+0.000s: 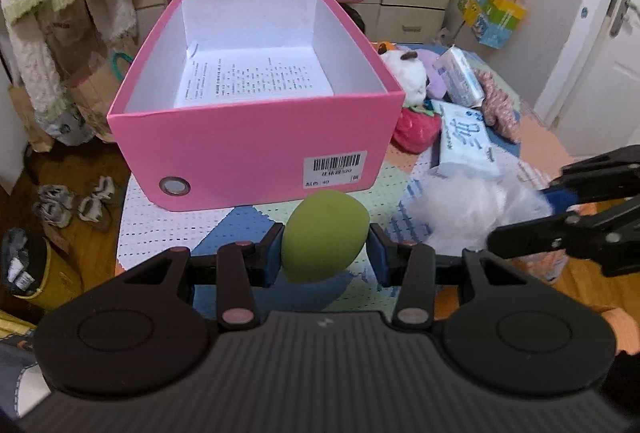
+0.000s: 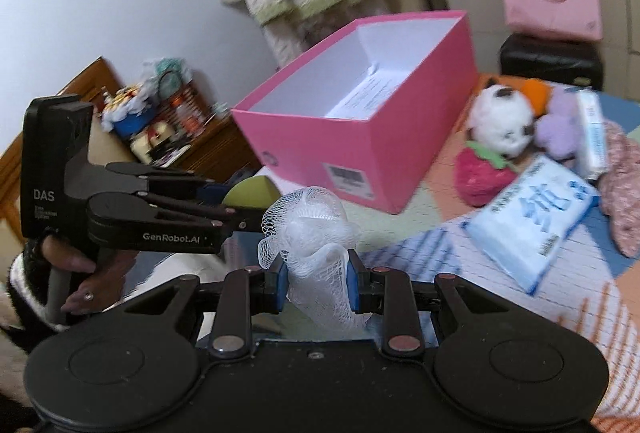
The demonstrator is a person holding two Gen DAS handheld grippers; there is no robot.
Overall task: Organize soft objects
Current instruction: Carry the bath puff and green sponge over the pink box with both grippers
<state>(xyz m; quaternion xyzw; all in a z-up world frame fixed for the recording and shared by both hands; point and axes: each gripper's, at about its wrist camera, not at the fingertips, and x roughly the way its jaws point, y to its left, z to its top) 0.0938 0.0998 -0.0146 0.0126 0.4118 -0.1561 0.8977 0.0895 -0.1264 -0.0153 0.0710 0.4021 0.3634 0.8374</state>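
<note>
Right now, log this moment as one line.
left claw: shut on green sponge | right claw: shut on white mesh pouf | pink box: open, only paper inside

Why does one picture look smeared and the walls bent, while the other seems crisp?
Right wrist view: motion blur smears the pink box, the panda toy and the tissue pack; only the white mesh puff stays sharp. Left wrist view: mostly crisp, the box label legible, the green sponge clear. Both views: fisheye bending at the edges, soft even light.
</note>
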